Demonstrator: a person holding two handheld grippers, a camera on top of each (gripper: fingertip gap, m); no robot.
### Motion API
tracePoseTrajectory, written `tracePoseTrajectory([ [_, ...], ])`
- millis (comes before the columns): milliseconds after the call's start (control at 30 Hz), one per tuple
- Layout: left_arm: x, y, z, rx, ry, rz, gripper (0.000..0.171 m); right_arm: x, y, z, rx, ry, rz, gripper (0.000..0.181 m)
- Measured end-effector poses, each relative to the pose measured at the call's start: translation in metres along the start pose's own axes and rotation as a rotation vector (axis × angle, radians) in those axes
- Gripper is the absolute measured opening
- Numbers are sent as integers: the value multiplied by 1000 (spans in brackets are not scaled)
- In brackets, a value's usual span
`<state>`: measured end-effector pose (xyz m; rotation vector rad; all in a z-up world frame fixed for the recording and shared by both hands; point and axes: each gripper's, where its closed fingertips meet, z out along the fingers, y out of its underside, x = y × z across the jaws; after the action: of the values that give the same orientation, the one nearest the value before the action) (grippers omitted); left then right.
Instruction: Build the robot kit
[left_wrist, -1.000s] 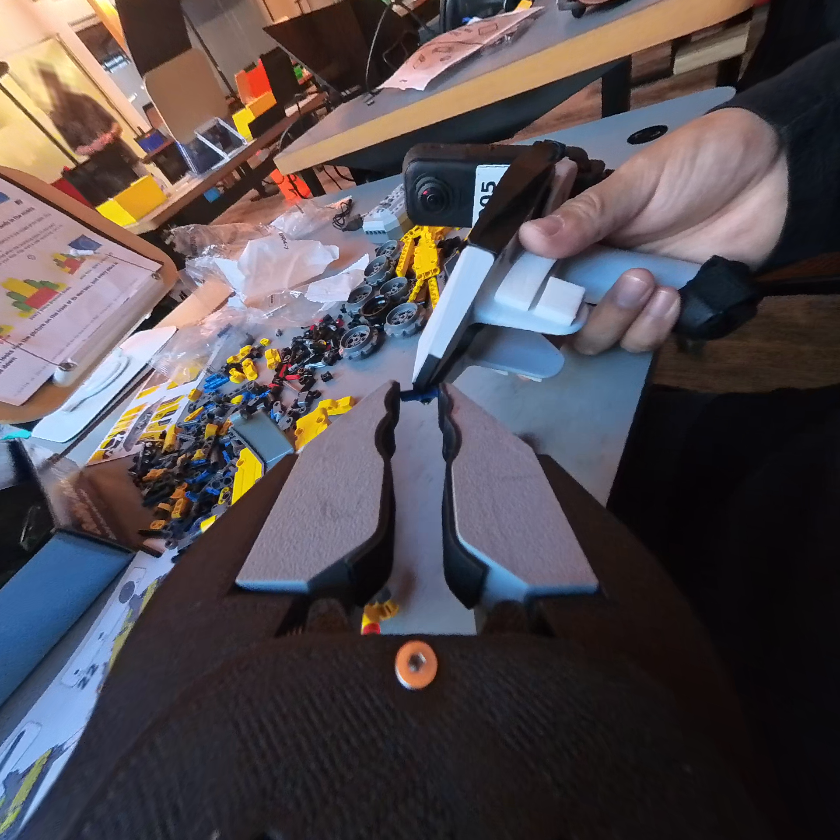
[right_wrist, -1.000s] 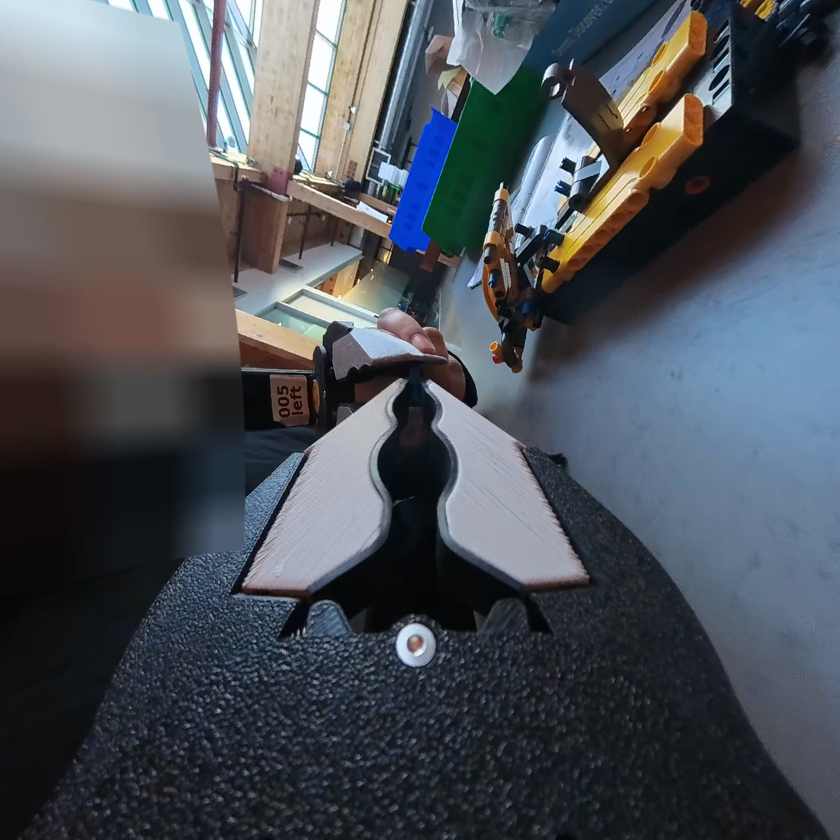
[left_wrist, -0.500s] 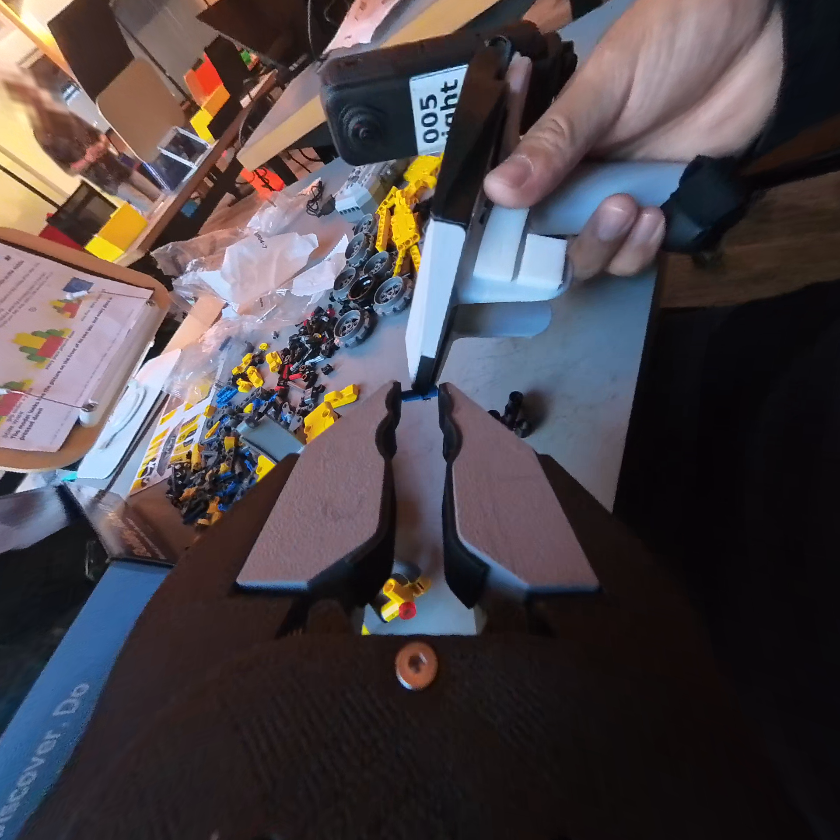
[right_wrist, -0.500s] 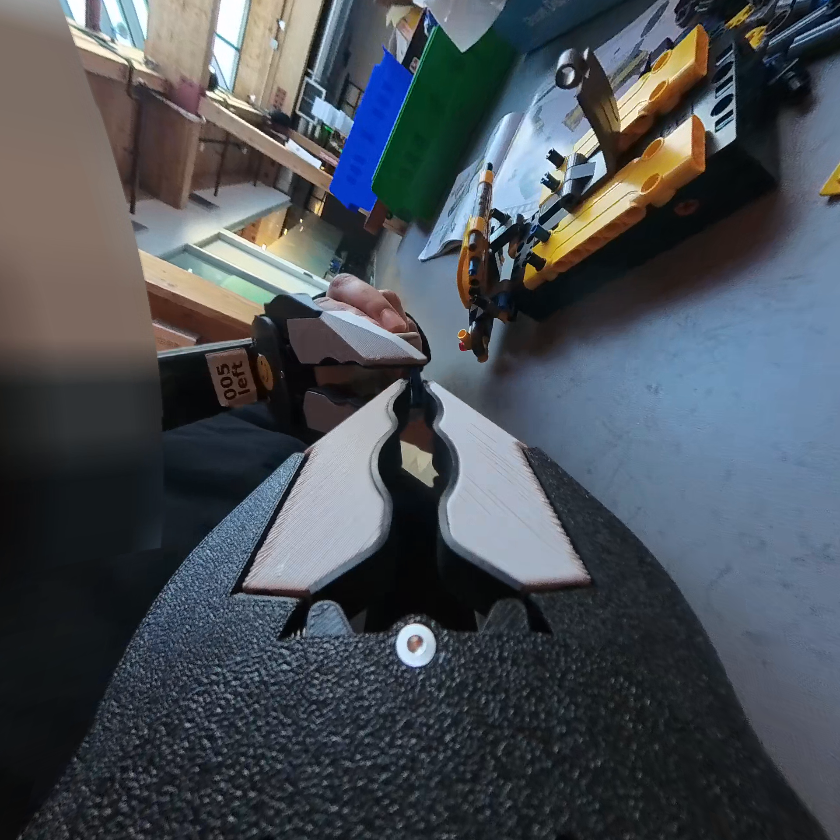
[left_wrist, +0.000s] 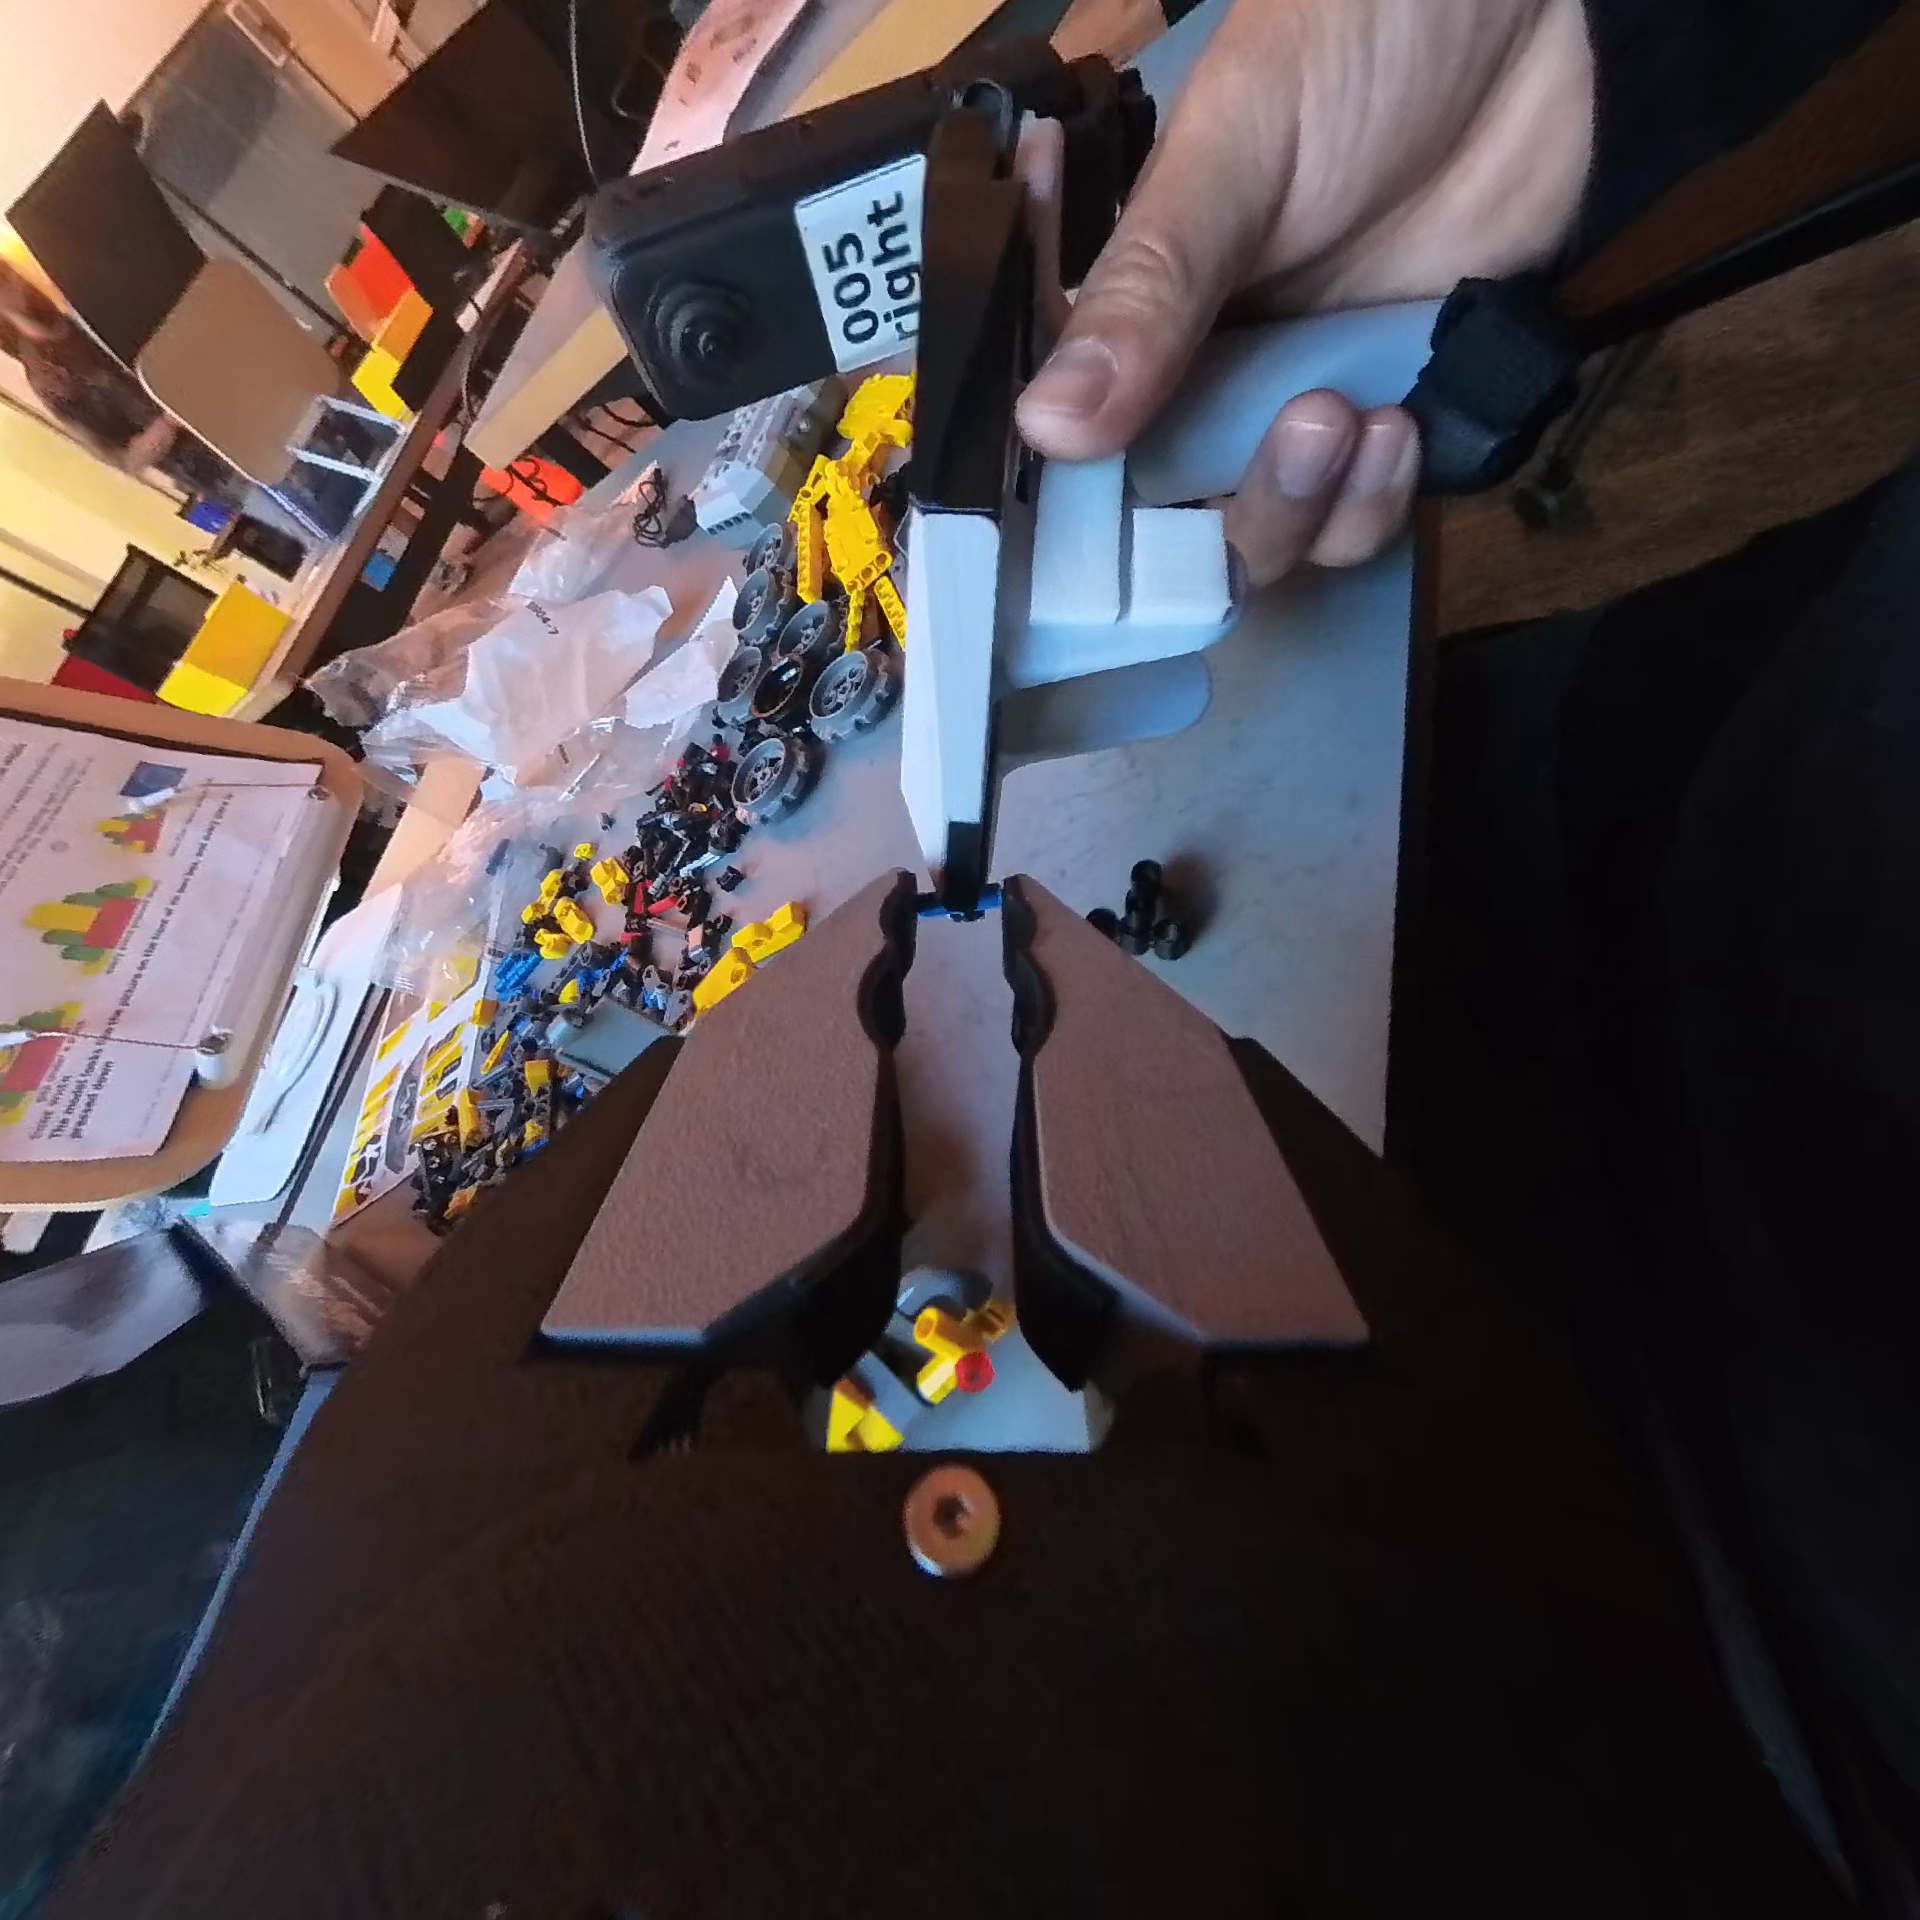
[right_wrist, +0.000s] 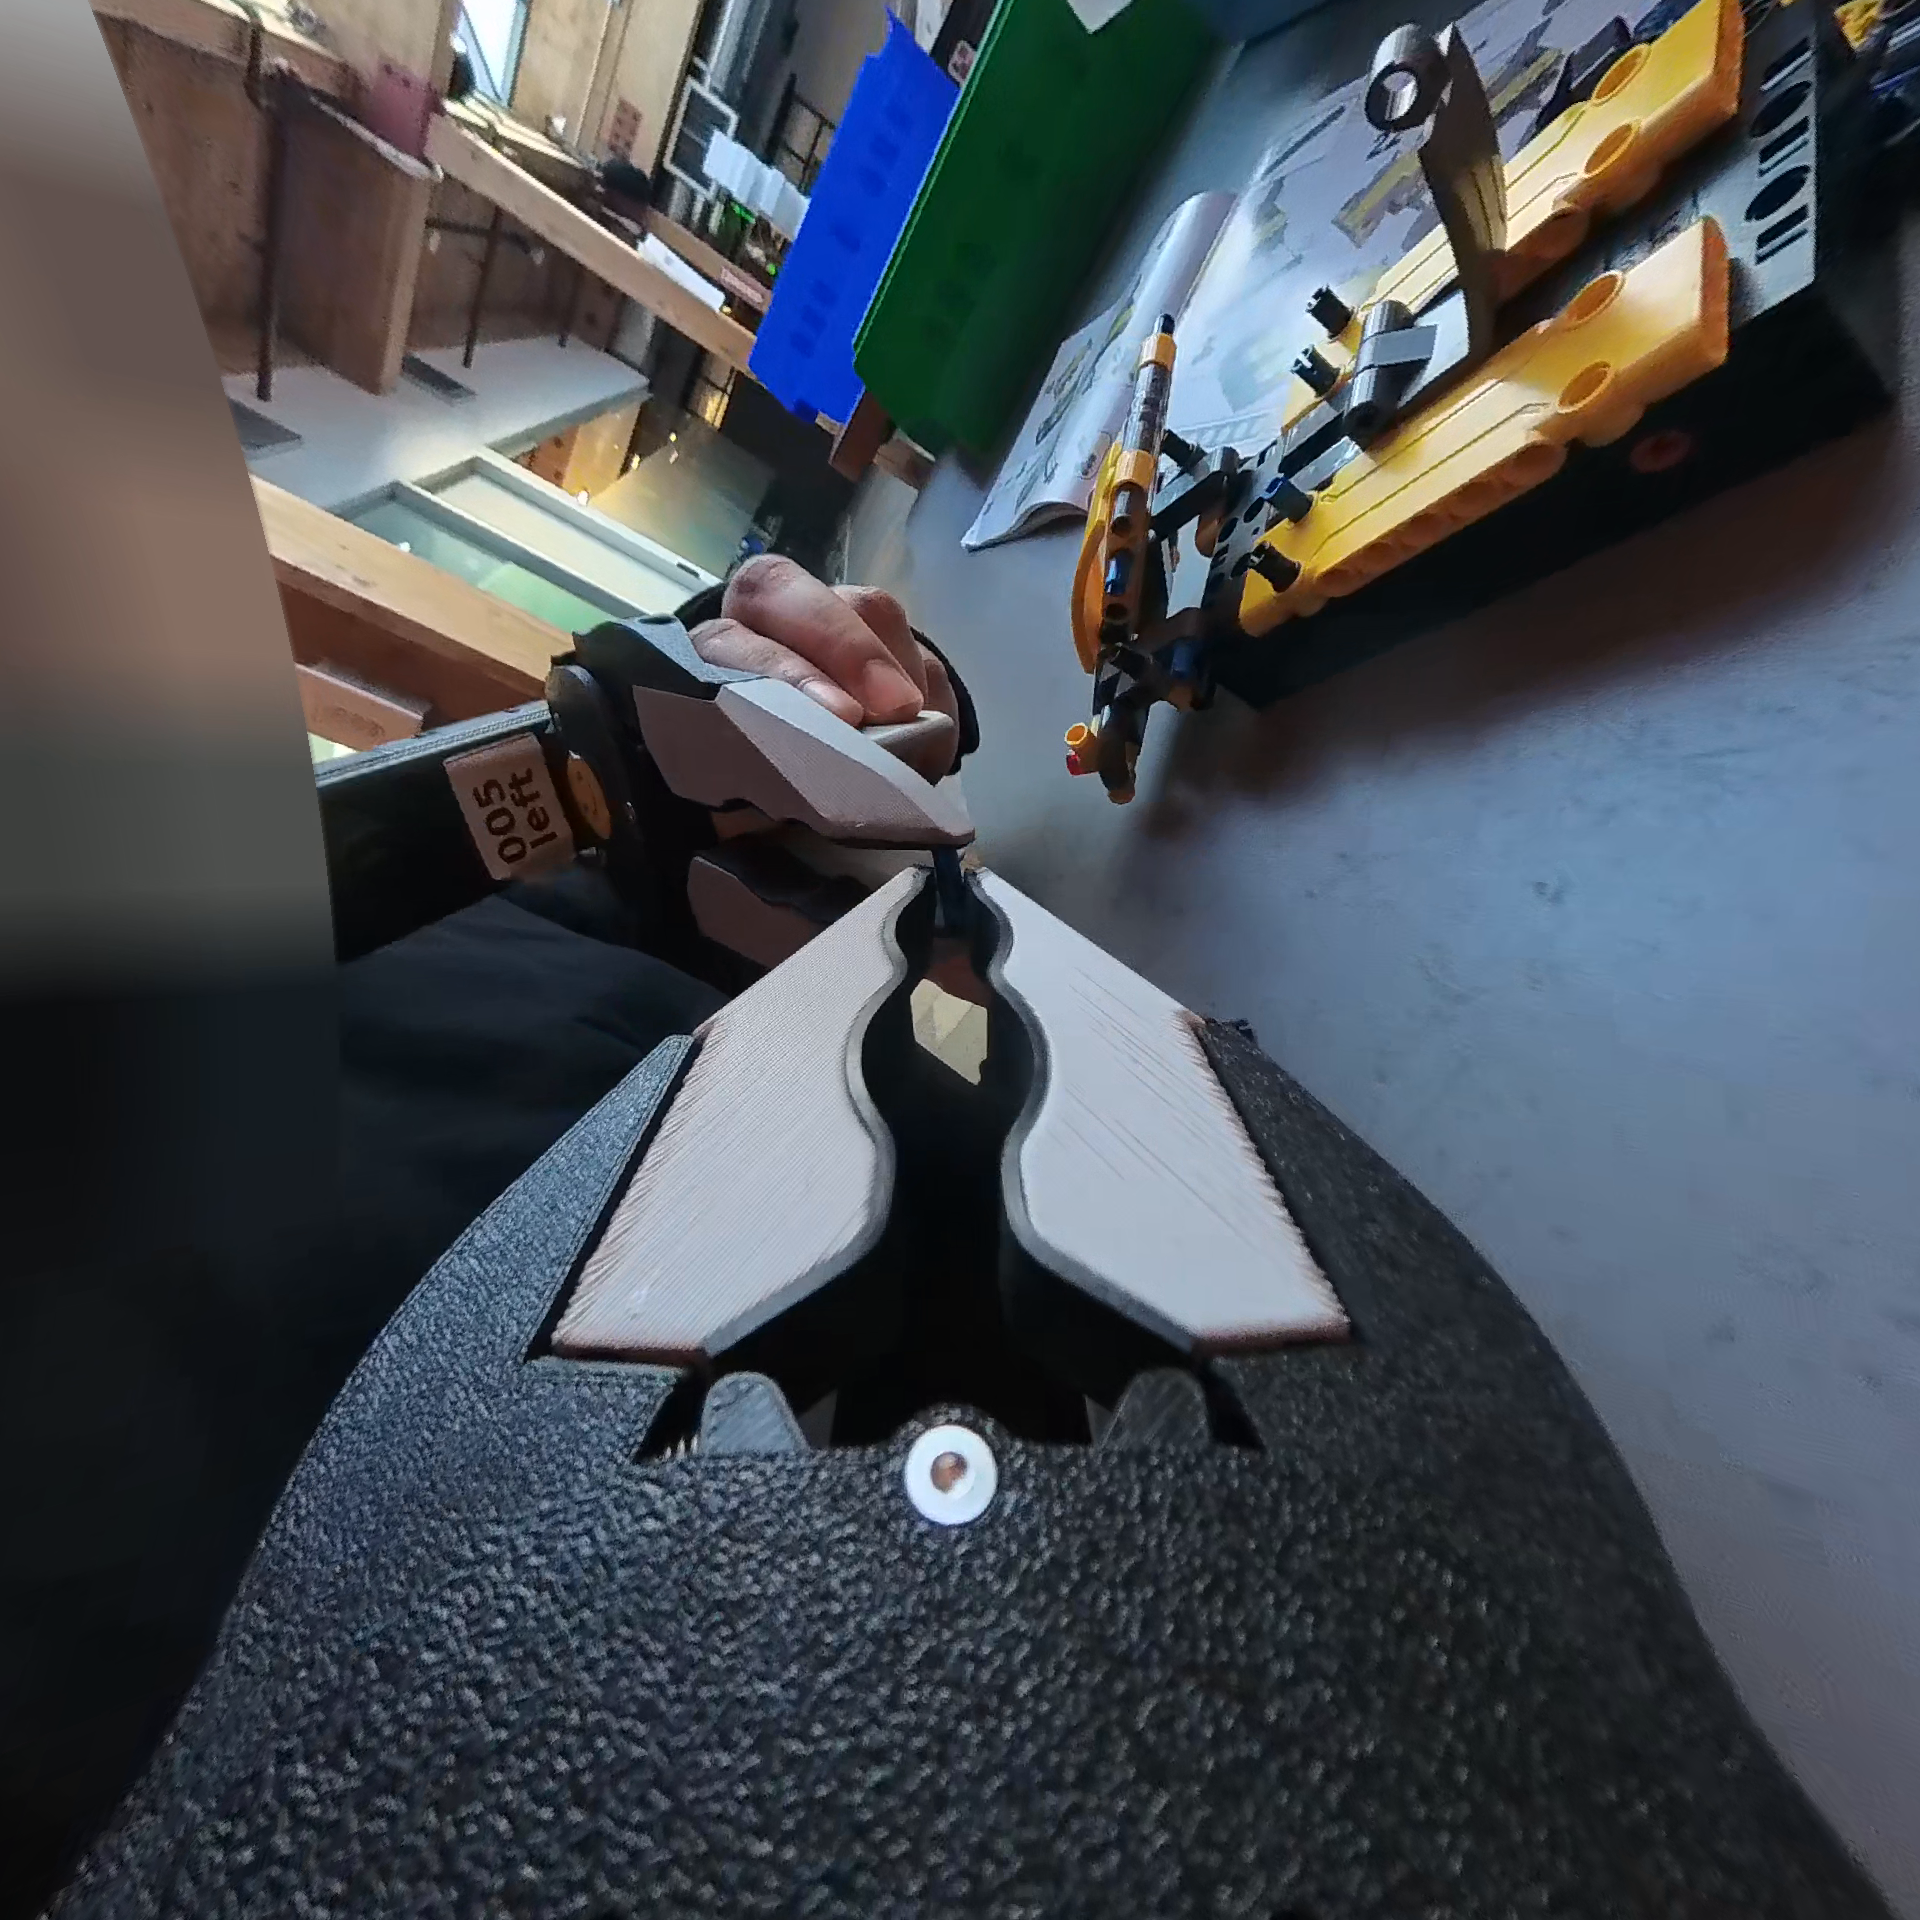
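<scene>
A small blue pin (left_wrist: 961, 911) spans the gap between the tips of my left gripper (left_wrist: 961, 914), which is shut on its two ends. My right gripper (left_wrist: 958, 873) comes down from above in a person's hand and pinches the same pin at its middle. In the right wrist view my right gripper (right_wrist: 948, 883) is shut on the dark blue pin (right_wrist: 948, 902). There the left gripper's fingers (right_wrist: 831, 779) close on the pin from the left, held by a hand. Both grippers hover above the grey table (left_wrist: 1278, 831).
A pile of small yellow, black and blue parts (left_wrist: 623, 935), grey wheels (left_wrist: 800, 665), a yellow frame (left_wrist: 862, 499) and plastic bags (left_wrist: 540, 675) lie beyond. Black pins (left_wrist: 1143, 920) lie near the tips. A yellow-black model (right_wrist: 1455, 436), a booklet (right_wrist: 1122, 395) and green (right_wrist: 1018, 208) and blue bins (right_wrist: 852, 218) stand farther off. Only a small space, under 4 cm, lies between the two pairs of fingers.
Both grippers have kept their hold on the pin while tilting and shifting together over the table. The right gripper now stands steeper and closer, and the black pins have come into view.
</scene>
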<state>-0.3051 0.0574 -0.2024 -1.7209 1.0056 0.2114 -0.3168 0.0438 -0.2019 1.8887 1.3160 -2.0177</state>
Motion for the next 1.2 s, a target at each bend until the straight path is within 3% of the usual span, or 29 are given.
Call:
tracePoseTrajectory([
  [1200,-1,-2,-7,13,-64,163,13,-6,1,3,-34,-18,-51,5],
])
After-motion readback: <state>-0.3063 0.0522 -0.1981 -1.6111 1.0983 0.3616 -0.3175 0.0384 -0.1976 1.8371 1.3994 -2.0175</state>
